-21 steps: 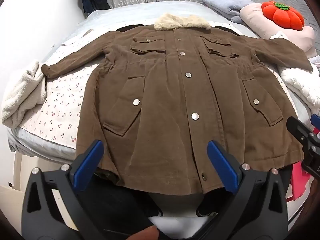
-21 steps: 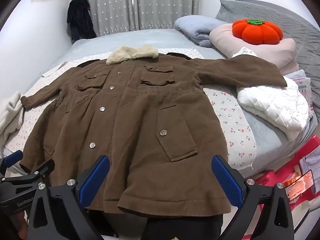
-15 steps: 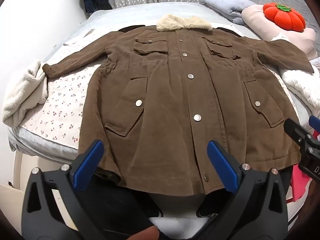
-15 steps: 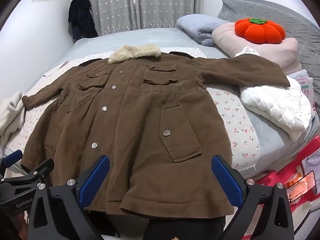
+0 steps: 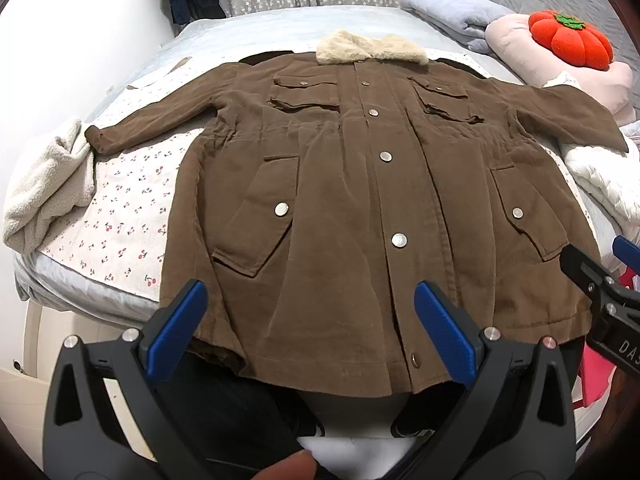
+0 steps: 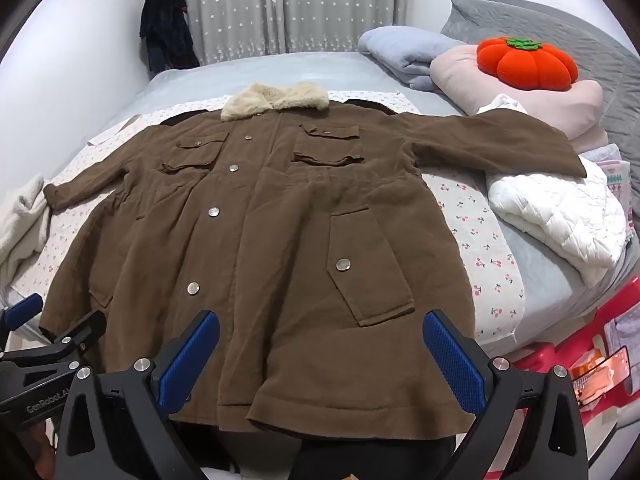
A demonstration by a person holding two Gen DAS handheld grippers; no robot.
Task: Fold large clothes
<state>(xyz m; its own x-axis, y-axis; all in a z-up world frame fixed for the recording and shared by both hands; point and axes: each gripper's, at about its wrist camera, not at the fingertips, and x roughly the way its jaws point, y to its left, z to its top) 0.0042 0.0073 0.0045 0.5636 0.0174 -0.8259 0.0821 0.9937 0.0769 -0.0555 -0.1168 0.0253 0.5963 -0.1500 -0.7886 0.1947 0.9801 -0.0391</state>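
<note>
A long brown coat [image 5: 360,184] [image 6: 272,240] with a cream fleece collar [image 5: 372,50] [image 6: 276,98] lies face up and buttoned on the bed, both sleeves spread out sideways, its hem hanging over the near edge. My left gripper [image 5: 310,320] hovers open above the hem near the button line, nothing between its blue pads. Over the hem's right half my right gripper [image 6: 320,354] is held, also open and empty. Each gripper shows at the edge of the other's view.
A cherry-print sheet [image 5: 120,208] lies under the coat. A cream fleece garment [image 5: 44,188] sits at the left bed edge, a white quilted one [image 6: 560,216] at the right. Pillows and an orange pumpkin cushion [image 6: 526,62] are at the far right. Red boxes [image 6: 592,344] stand beside the bed.
Both grippers have edged slightly forward over the coat, which sits a touch lower and larger in view. The jaws stayed wide.
</note>
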